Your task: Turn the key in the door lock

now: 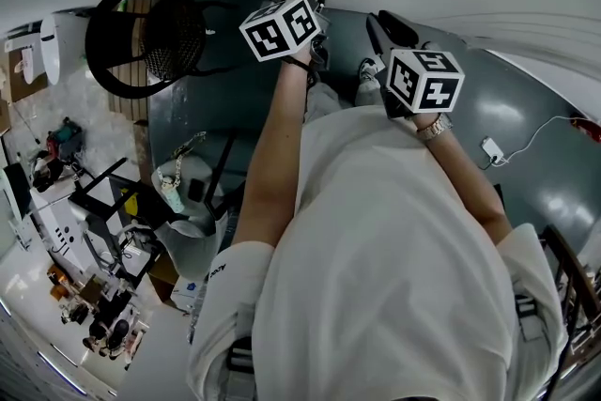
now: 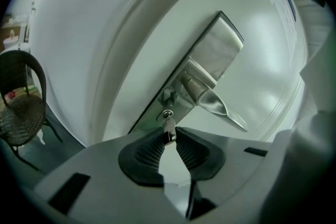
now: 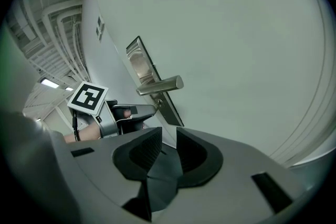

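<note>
In the left gripper view a small silver key (image 2: 168,127) sticks out of the keyhole (image 2: 167,114) in the long metal lock plate (image 2: 210,57) on the white door. My left gripper (image 2: 168,136) is shut on the key's head, pinching it between the pad tips. The lever handle (image 2: 215,102) juts out just above the key. In the right gripper view my right gripper (image 3: 168,139) stands open with nothing between its jaws, a little back from the door. From there I see the handle (image 3: 160,85) and the left gripper (image 3: 137,112) at the lock.
A black wicker chair (image 1: 146,33) stands left of the door on the dark floor; the same chair (image 2: 21,107) shows in the left gripper view. Cluttered shelves and boxes (image 1: 84,230) lie further left. A white charger and cable (image 1: 498,150) lie on the floor at the right.
</note>
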Demonstrator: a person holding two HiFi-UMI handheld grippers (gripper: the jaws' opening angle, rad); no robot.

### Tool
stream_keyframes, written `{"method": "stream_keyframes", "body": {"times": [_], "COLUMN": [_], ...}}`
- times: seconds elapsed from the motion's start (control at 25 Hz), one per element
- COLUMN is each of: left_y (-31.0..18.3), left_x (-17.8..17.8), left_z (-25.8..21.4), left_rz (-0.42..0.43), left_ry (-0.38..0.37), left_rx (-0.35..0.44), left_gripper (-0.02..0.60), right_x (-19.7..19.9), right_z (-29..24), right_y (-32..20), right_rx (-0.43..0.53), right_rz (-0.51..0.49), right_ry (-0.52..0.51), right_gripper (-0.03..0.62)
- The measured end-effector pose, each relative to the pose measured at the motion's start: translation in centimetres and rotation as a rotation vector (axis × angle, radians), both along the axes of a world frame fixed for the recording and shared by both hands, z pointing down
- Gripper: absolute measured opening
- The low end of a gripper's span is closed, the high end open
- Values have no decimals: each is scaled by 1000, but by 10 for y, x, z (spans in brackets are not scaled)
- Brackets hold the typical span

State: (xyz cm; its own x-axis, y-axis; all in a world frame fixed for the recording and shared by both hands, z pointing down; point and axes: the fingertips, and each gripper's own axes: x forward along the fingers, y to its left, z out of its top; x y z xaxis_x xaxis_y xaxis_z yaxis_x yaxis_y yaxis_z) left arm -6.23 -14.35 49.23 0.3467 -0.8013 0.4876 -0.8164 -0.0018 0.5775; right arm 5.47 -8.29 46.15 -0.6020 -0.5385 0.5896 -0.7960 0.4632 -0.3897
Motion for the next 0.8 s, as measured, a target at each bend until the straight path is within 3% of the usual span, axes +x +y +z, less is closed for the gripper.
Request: {"method": "stream_keyframes", "body": {"times": [0.32,0.36,0.4,0.44,0.52,0.8], "left_y": [0,0,-1,-1,0,0], "left_x": [1,1,0,-2,-3,-4], "left_z": [0,0,-1,-1,0,-1], "left_rz": [23,12,-11,-42,-79,-54], "left_ry": [186,233,305,397,535,766], "left_rx": [0,-4,-7,-7,11,25], "left_gripper": [72,72,70,26,26,26], "right_x": [-7,-7,-8,-8,-8,-9], "right_z": [-1,-1,-2,-2,-1,0], "right_y": [1,2,2,1,2,3], "right_rx": [0,0,1,1,1,-5], "right_rz": [26,30,34,39,48,71], "right_ry": [3,5,6,7,10,23], "right_gripper": [87,87,87,87,87,87]}}
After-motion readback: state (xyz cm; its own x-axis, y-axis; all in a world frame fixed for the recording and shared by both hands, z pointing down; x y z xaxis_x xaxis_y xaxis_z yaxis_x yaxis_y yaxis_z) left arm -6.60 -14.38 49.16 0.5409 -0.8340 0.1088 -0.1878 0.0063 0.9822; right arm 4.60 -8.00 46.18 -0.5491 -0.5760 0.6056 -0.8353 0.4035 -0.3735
